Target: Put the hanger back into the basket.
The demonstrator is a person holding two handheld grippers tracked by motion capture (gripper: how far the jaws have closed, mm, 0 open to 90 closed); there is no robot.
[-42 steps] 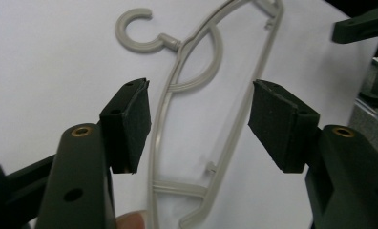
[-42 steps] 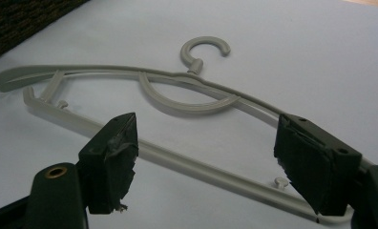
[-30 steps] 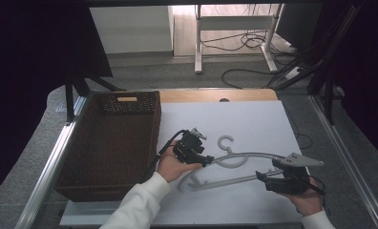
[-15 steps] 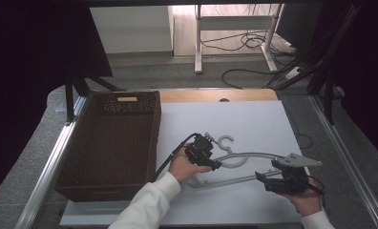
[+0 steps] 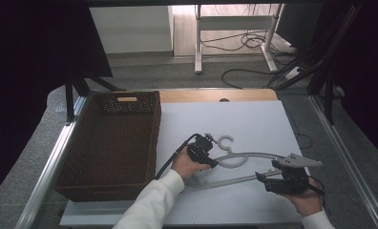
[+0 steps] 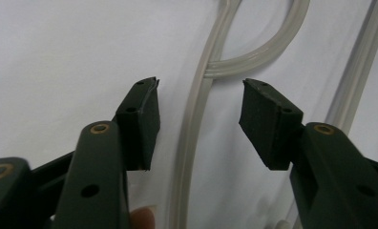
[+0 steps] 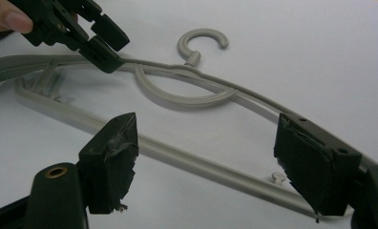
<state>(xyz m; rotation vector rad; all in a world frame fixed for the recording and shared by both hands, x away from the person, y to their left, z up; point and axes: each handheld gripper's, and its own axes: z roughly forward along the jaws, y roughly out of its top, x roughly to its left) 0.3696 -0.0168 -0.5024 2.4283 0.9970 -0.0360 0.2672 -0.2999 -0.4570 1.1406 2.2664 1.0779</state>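
Note:
A grey plastic hanger [image 5: 248,154] lies flat on the white table top [image 5: 254,119], its hook [image 5: 225,140] pointing away from me. My left gripper [image 5: 207,151] stands open over the hanger's left shoulder arm [image 6: 196,109]; the arm runs between the two pads [image 6: 144,119] without touching them. The right gripper view shows the left gripper [image 7: 101,45] set over that same arm. My right gripper [image 5: 262,177] is open at the hanger's right end, and the lower bar [image 7: 187,160] passes between its jaws [image 7: 206,143].
A large dark brown wicker basket [image 5: 156,133] stands at the left of the table, close to my left forearm. A wooden strip [image 5: 215,95] runs along the far edge. Cables [image 5: 254,71] and desk legs are on the floor beyond.
My left gripper has moved right and slightly away from me, coming over the hanger's left shoulder arm. The right gripper and the hanger have stayed put.

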